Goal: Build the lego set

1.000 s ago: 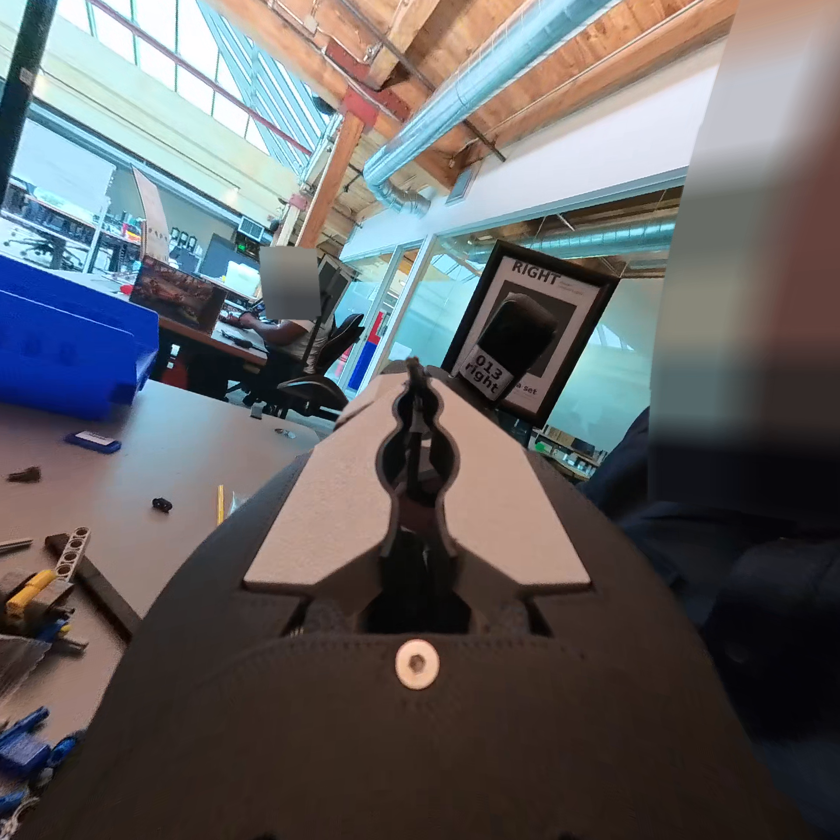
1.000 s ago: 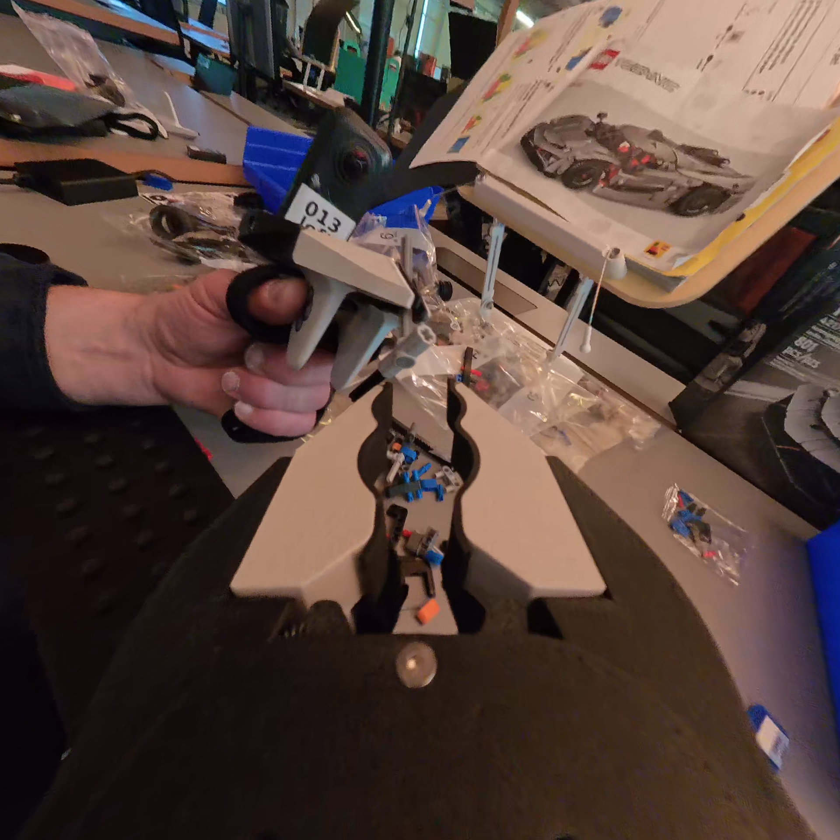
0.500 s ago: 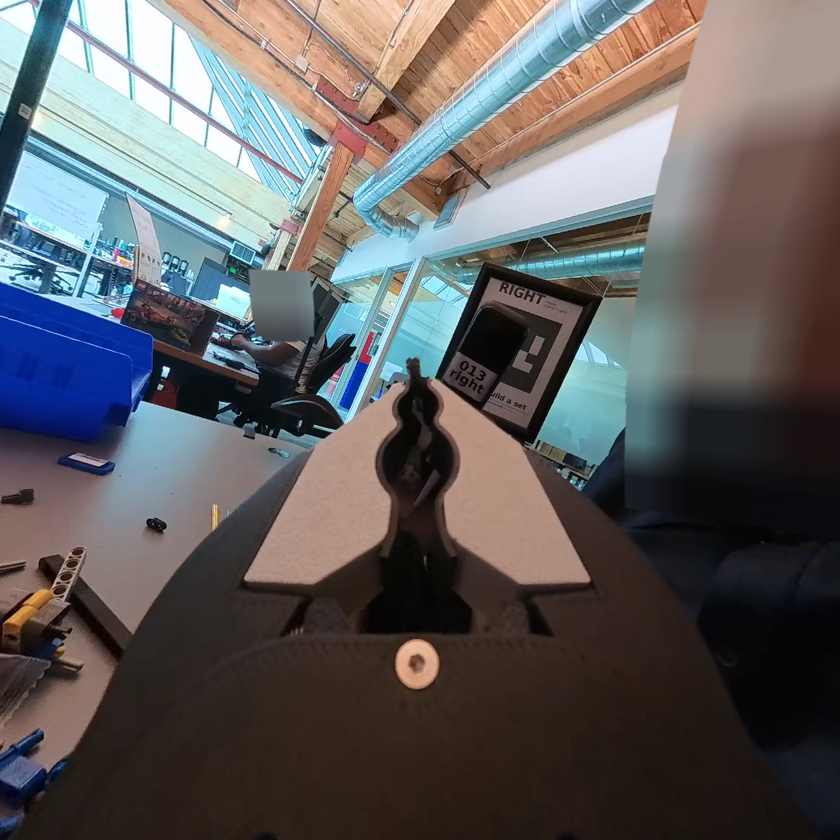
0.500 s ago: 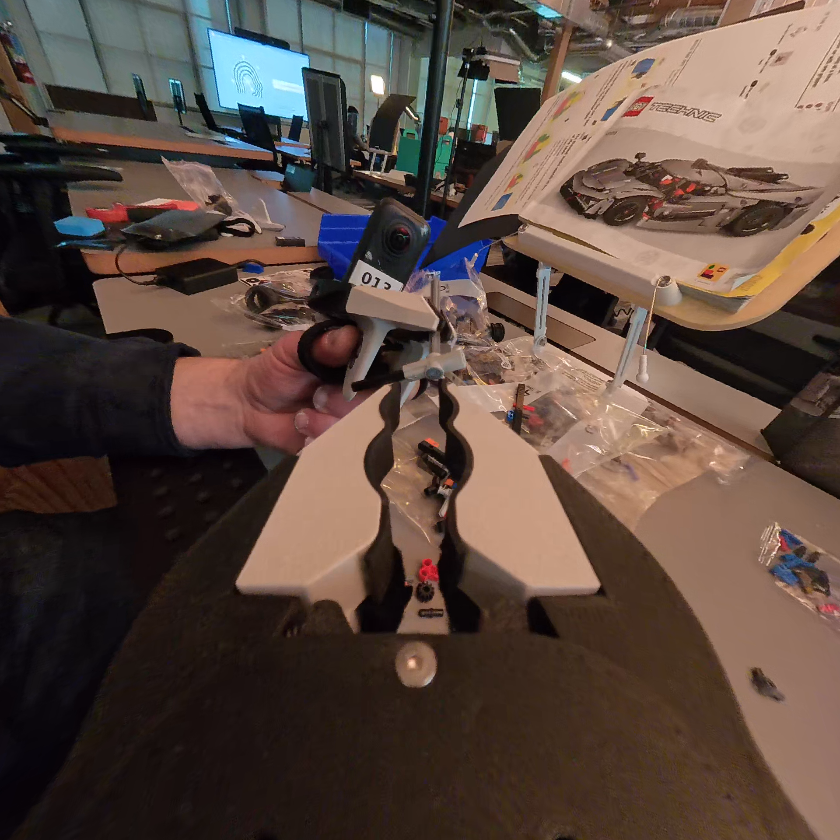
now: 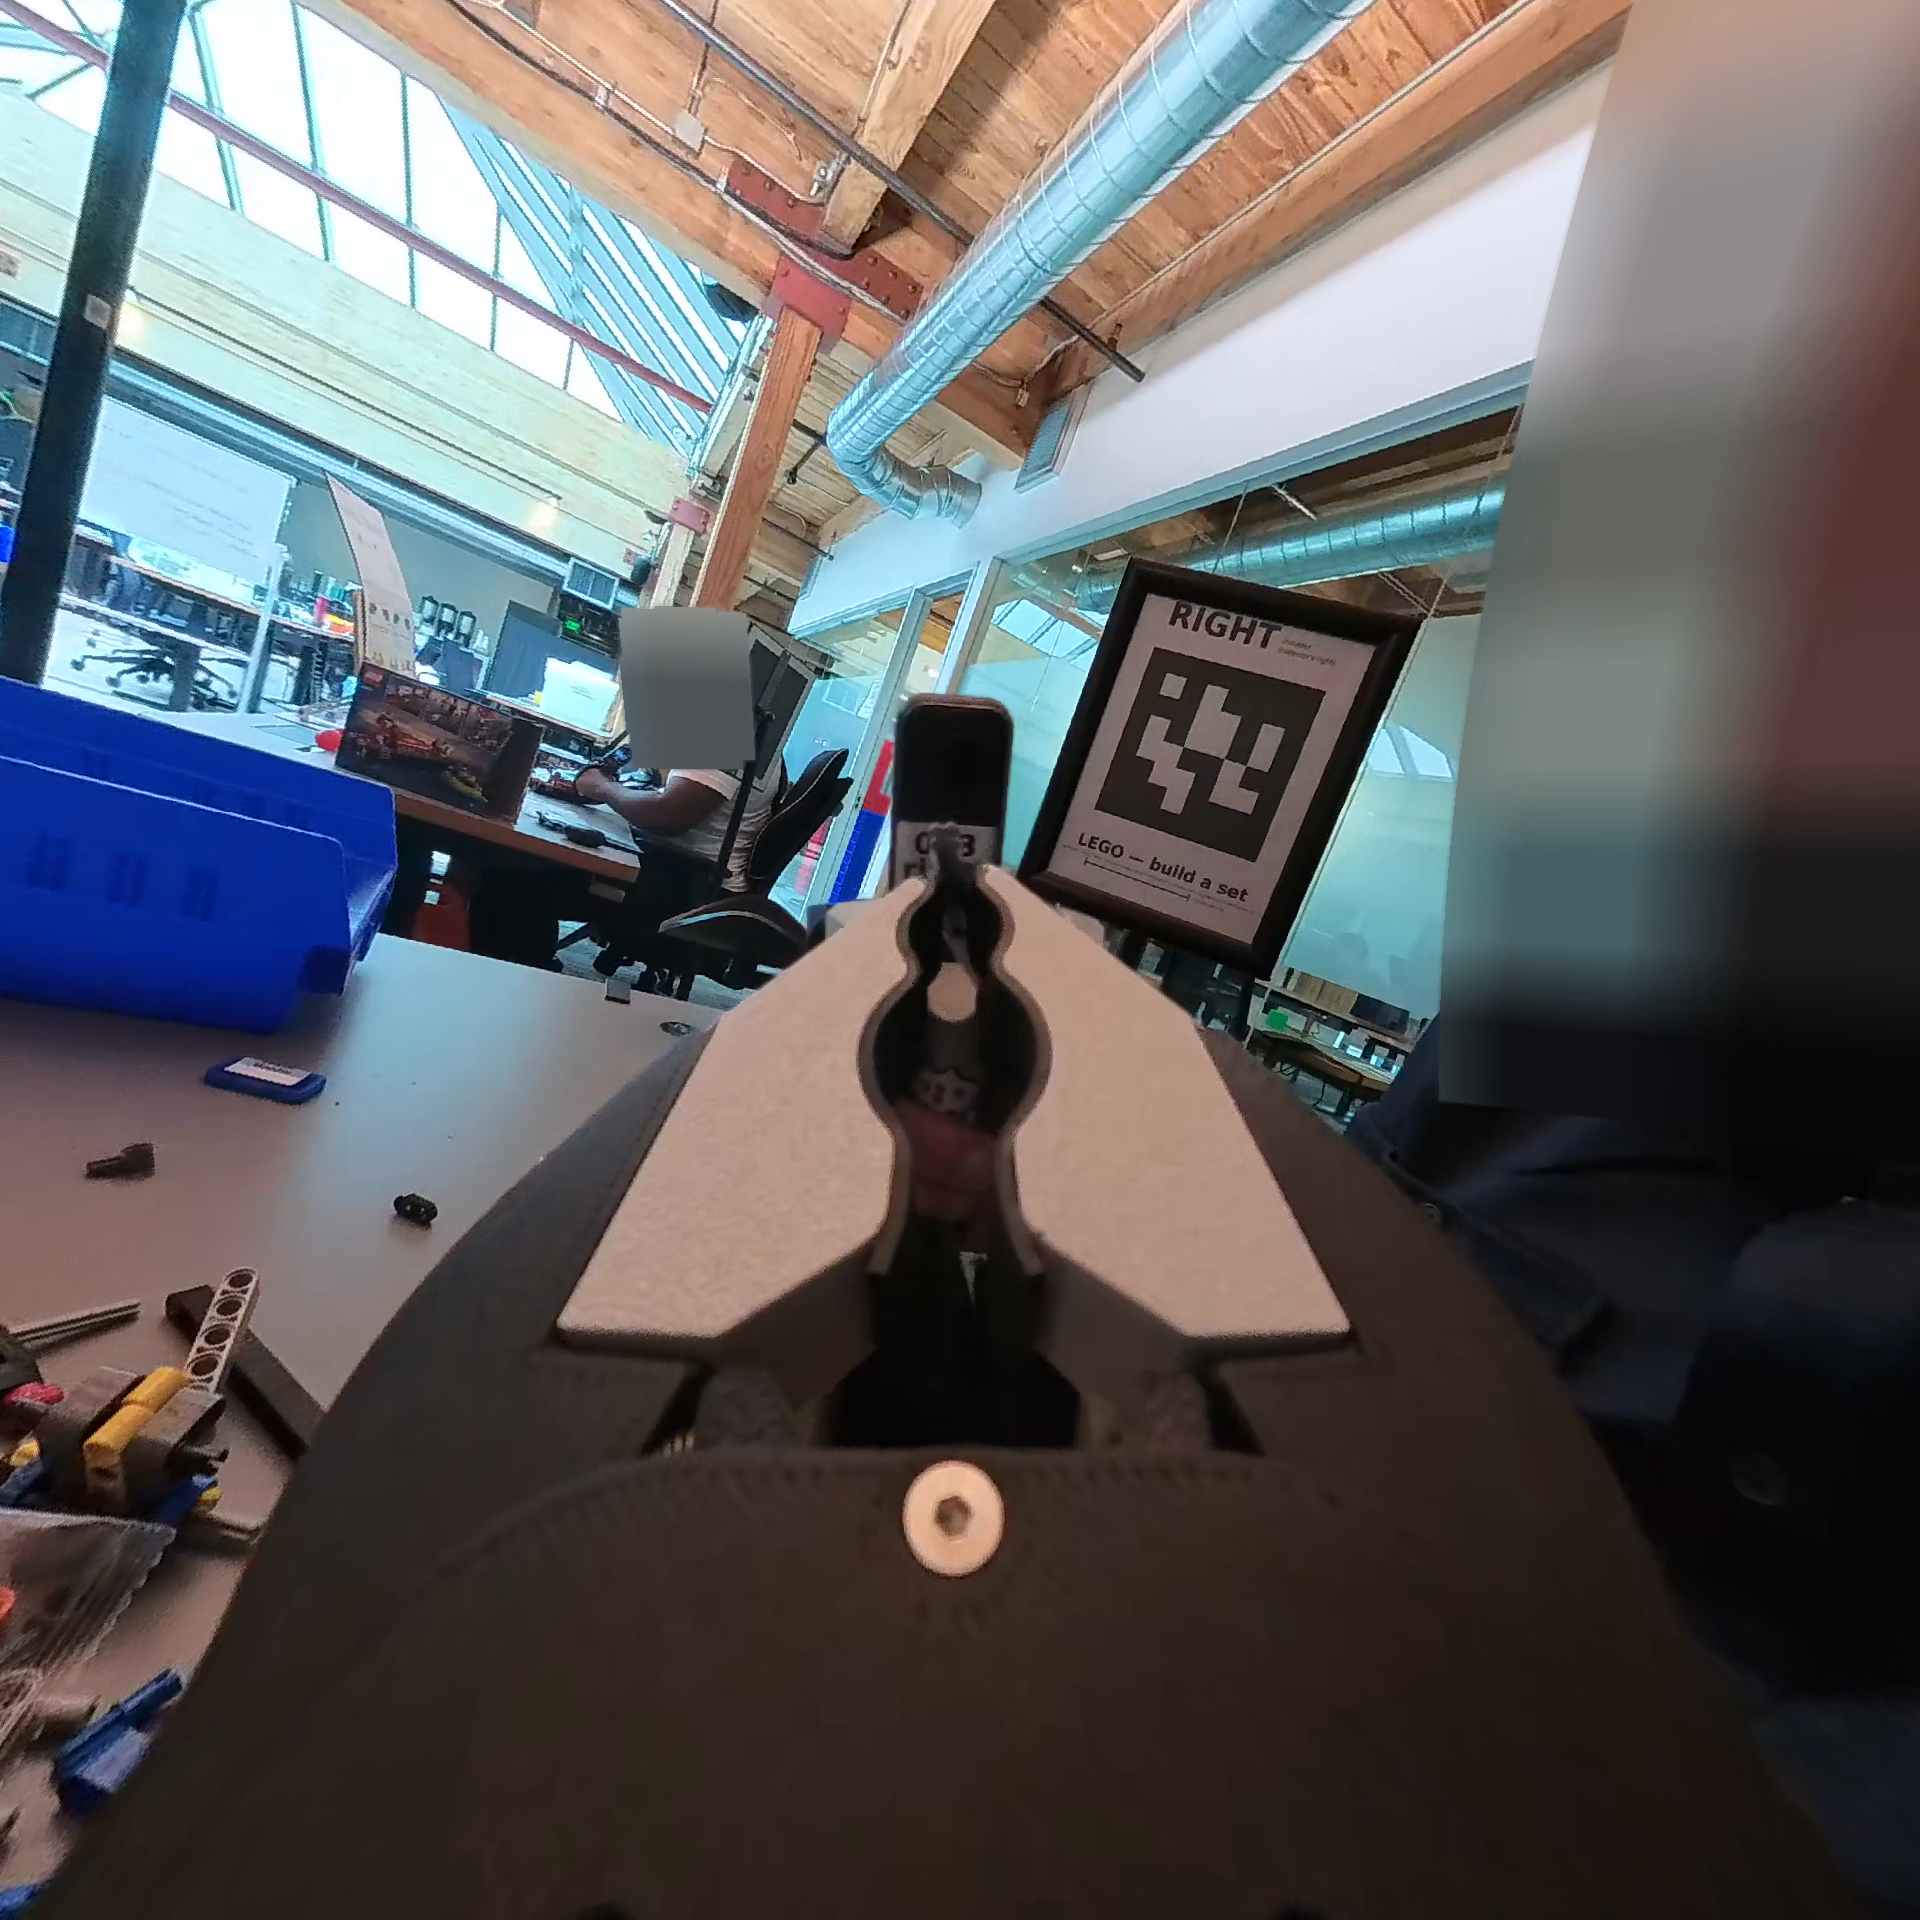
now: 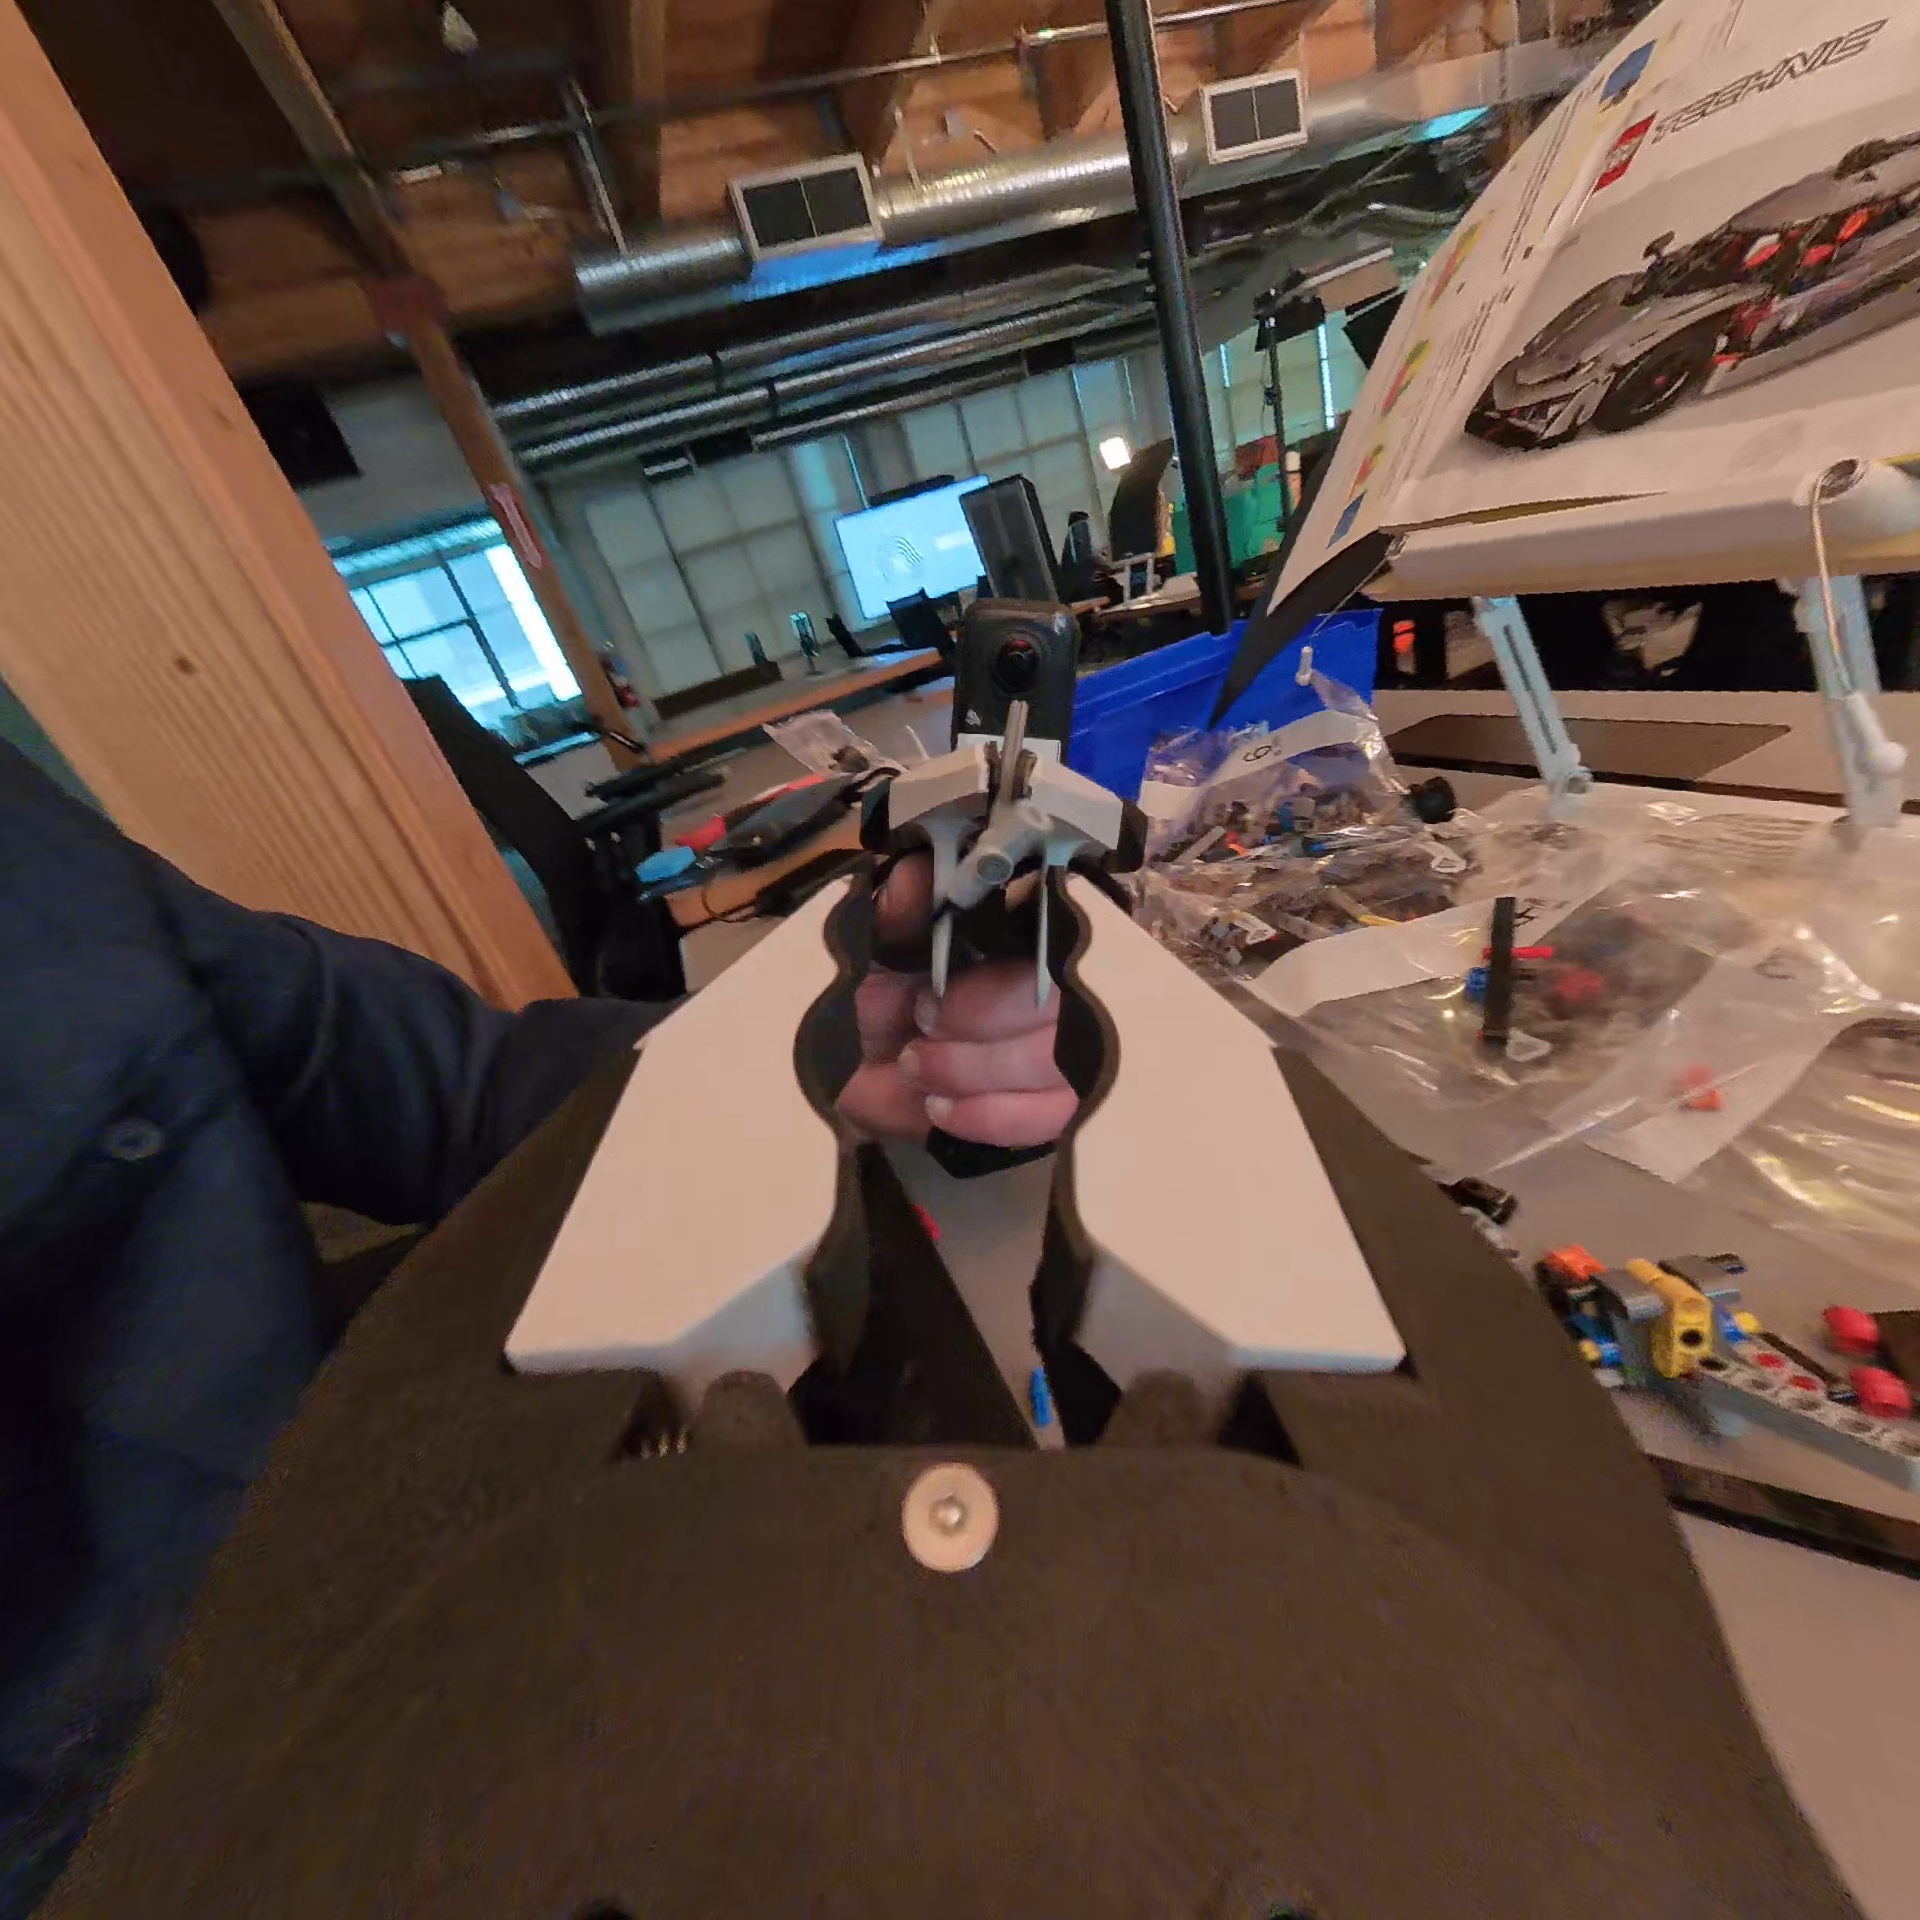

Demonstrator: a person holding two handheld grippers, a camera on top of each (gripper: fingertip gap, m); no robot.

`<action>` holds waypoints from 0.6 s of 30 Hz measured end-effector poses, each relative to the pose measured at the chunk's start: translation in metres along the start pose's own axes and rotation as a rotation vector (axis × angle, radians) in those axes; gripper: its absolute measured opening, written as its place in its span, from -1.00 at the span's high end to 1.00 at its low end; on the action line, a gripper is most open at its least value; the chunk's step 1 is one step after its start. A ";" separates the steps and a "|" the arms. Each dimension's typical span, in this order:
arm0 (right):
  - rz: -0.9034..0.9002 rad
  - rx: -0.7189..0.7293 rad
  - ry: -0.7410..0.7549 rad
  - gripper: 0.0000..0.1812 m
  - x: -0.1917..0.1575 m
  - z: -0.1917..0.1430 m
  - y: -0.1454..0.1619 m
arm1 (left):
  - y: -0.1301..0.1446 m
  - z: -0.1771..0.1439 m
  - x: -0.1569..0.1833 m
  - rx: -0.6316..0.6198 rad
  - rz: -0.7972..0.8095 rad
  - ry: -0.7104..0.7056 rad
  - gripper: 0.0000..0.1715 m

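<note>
Above grey table, left tongs clamping grey piece.

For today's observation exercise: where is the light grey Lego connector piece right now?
The light grey Lego connector piece is off the table, clamped in the left gripper, centre of the right wrist view, just beyond the right gripper, whose jaws stand open.
</note>
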State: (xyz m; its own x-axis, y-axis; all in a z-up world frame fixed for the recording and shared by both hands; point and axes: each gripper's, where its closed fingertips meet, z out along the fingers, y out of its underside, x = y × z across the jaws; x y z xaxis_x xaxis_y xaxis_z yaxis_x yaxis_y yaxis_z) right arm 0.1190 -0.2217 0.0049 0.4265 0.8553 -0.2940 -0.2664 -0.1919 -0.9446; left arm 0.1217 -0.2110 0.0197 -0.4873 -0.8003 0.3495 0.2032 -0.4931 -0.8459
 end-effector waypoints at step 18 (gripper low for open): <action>-0.220 -0.114 0.173 0.95 0.012 0.012 0.013 | 0.016 0.009 0.000 -0.095 0.075 -0.048 0.96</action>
State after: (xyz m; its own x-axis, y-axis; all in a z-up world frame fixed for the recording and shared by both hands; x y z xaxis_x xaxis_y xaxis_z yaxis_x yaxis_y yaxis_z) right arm 0.1105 -0.2084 -0.0087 0.6068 0.7895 -0.0921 -0.0570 -0.0723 -0.9958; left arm 0.1329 -0.2217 0.0094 -0.4324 -0.8501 0.3006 0.1554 -0.3986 -0.9039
